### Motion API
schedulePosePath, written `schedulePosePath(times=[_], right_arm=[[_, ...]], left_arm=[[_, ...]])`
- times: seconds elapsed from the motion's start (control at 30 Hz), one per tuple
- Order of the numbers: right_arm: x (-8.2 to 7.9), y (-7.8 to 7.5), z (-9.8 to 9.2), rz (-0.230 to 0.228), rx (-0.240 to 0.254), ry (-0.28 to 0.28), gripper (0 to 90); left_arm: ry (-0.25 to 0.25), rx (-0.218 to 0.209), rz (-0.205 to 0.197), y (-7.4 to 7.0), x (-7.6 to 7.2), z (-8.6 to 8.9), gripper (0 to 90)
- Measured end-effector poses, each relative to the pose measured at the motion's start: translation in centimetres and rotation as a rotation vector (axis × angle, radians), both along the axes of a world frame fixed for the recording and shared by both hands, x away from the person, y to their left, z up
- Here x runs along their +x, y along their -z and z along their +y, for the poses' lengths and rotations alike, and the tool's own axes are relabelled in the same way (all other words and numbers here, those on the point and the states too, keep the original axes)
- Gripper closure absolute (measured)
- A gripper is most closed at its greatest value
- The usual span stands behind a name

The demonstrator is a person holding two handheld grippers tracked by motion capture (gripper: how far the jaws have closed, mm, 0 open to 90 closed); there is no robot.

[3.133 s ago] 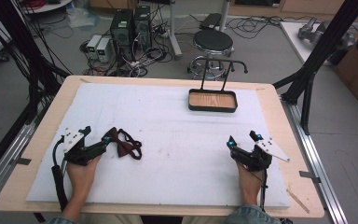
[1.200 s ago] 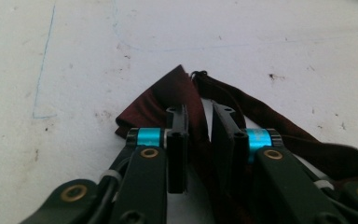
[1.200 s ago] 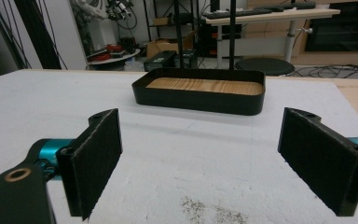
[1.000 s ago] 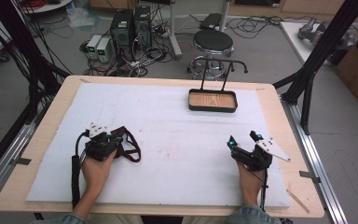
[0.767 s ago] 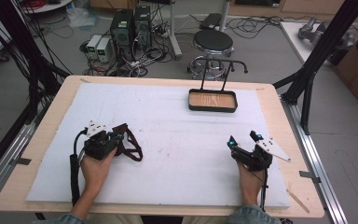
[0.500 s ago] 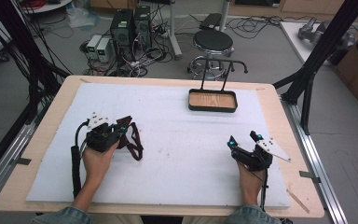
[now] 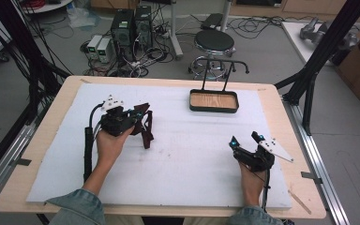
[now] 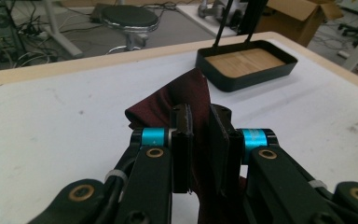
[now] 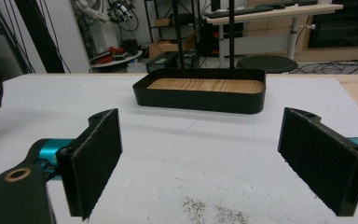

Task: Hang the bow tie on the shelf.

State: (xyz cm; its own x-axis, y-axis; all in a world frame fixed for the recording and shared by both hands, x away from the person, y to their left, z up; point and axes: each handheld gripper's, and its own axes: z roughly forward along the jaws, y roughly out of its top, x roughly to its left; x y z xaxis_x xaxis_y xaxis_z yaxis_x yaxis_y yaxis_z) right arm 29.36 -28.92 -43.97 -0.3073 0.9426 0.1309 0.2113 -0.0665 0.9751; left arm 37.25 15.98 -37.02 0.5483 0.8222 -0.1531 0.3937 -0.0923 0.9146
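Note:
A dark maroon cloth strap (image 7: 145,126) hangs from my left gripper (image 7: 138,117), lifted a little off the white mat at the left. In the left gripper view that gripper (image 8: 200,140) is shut on the maroon cloth (image 8: 186,95), whose folded tip sticks out past the pads. My right gripper (image 7: 243,143) rests near the mat's front right, open, with nothing between its pads (image 9: 98,158). A black tray with a wooden floor (image 7: 214,101) stands at the back middle of the mat.
The tray (image 9: 200,95) carries a tall black wire handle (image 7: 220,70). The white mat (image 7: 183,150) covers most of the wooden table (image 7: 42,140). Beyond the far edge are a stool (image 7: 211,44), computer boxes and cables. Black frame legs rise at both sides.
My left gripper has carried the maroon cloth away from the person and a little right, lifting it off the mat so it now dangles. The right gripper has stayed put.

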Motion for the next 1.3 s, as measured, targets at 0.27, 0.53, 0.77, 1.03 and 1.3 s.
schedulePosePath(times=[0.27,0.53,0.77,1.03,1.3], right_arm=[[0.1,0.0,-0.1,-0.003,0.003,0.001,12.7],[0.1,0.0,-0.1,-0.004,0.005,-0.004,12.7],[0.1,0.1,-0.2,0.0,0.016,-0.006,12.7],[0.1,0.1,-0.2,0.005,0.021,-0.003,12.8],[0.1,0.1,-0.2,0.004,0.02,-0.004,12.7]], left_arm=[[0.063,-0.034,-0.012,-1.5,2.4,-2.3,79.1],[0.131,0.018,-0.076,-3.3,4.2,-5.6,79.1],[0.186,0.03,-0.117,-4.6,5.7,-7.6,79.1],[0.224,0.01,-0.117,-5.6,7.5,-8.7,79.1],[0.267,0.016,-0.155,-6.4,8.3,-9.4,79.1]])
